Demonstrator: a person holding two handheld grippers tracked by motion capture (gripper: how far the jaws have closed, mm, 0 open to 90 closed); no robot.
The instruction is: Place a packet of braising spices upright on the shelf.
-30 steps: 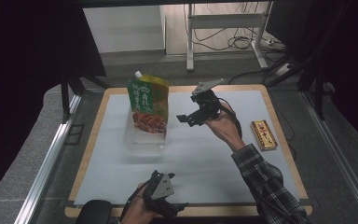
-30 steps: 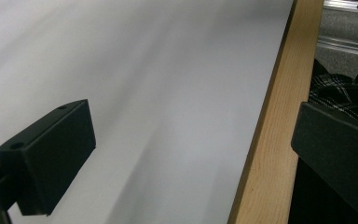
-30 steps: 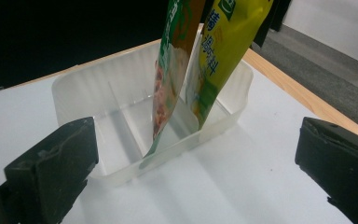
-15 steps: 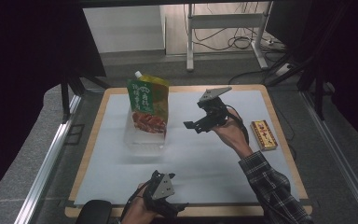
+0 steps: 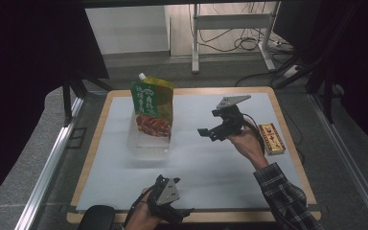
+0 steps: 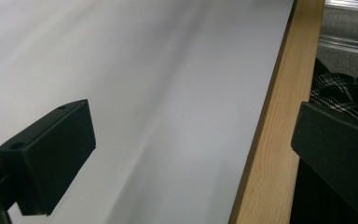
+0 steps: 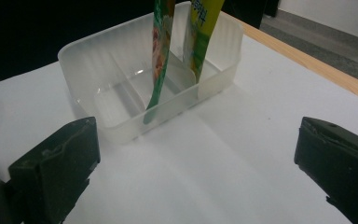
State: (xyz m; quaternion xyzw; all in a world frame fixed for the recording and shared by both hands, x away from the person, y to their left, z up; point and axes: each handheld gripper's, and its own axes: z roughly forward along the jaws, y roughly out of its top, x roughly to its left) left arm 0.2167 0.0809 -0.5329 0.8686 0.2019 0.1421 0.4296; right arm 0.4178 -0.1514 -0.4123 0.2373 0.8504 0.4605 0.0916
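- While the left gripper (image 5: pixel 172 211) waited wide open at the table's (image 5: pixel 124 182) near edge, nothing moved there.
- The pouch (image 5: pixel 152 108) stood in the clear tray (image 5: pixel 148 143).
- The right gripper (image 5: pixel 211 133), jaws wide and empty, had pulled back from it, so the drop looked done.

I see a green and yellow pouch (image 5: pixel 152 104) with a white cap standing up in a clear plastic tray (image 5: pixel 146 143). A small red and gold box (image 5: pixel 271 139) lies flat near the table's right edge.
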